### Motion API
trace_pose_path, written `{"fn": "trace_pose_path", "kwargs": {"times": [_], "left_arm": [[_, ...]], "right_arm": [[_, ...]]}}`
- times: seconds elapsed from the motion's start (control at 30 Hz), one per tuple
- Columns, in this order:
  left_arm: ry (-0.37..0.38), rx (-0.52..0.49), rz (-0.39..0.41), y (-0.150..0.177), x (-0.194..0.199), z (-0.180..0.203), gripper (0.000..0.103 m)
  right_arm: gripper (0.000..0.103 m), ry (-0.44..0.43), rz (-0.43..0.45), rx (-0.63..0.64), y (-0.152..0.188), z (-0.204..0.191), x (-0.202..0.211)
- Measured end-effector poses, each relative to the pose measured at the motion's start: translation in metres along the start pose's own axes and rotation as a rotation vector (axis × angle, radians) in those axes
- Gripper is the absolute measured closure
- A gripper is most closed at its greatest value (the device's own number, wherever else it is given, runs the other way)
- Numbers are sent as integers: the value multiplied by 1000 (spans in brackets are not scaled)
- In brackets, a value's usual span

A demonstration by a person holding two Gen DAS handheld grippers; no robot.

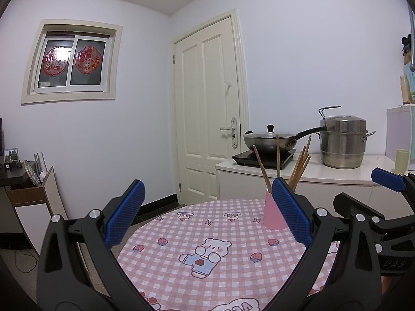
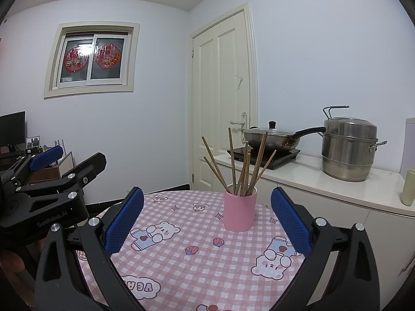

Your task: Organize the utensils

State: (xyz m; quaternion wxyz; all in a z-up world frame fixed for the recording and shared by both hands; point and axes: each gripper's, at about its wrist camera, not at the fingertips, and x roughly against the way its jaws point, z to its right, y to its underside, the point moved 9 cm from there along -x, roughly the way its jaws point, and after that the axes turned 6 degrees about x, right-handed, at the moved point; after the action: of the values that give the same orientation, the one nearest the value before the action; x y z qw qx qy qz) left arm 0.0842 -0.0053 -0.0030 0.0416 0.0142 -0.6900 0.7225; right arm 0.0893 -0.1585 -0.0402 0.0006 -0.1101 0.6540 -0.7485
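A pink cup (image 2: 239, 212) stands upright on the round table (image 2: 181, 246) near its far edge, holding several wooden chopsticks (image 2: 243, 165) that fan out upward. My right gripper (image 2: 207, 220) is open and empty, held above the table with the cup ahead between its fingers. My left gripper (image 1: 207, 217) is open and empty; the pink cup (image 1: 273, 215) sits behind its right finger, partly hidden, with chopsticks (image 1: 278, 160) above. The left gripper also shows at the left of the right wrist view (image 2: 59, 165).
The table has a pink checked cloth with bears. Behind it a white counter (image 2: 337, 189) carries a wok (image 2: 269, 137) on an induction hob, a steel steamer pot (image 2: 347, 150) and a pale green cup (image 2: 408, 190). A door (image 2: 220, 98) and a left shelf (image 1: 31, 191) stand beyond.
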Motion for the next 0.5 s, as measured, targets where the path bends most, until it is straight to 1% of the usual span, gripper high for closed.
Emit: {"fn": "trace_pose_path", "kwargs": {"times": [0.5], "left_arm": [[-1,3,-4,1,-1,3,7]], "right_arm": [[8,-1,-9,0,1,1,-2]]}}
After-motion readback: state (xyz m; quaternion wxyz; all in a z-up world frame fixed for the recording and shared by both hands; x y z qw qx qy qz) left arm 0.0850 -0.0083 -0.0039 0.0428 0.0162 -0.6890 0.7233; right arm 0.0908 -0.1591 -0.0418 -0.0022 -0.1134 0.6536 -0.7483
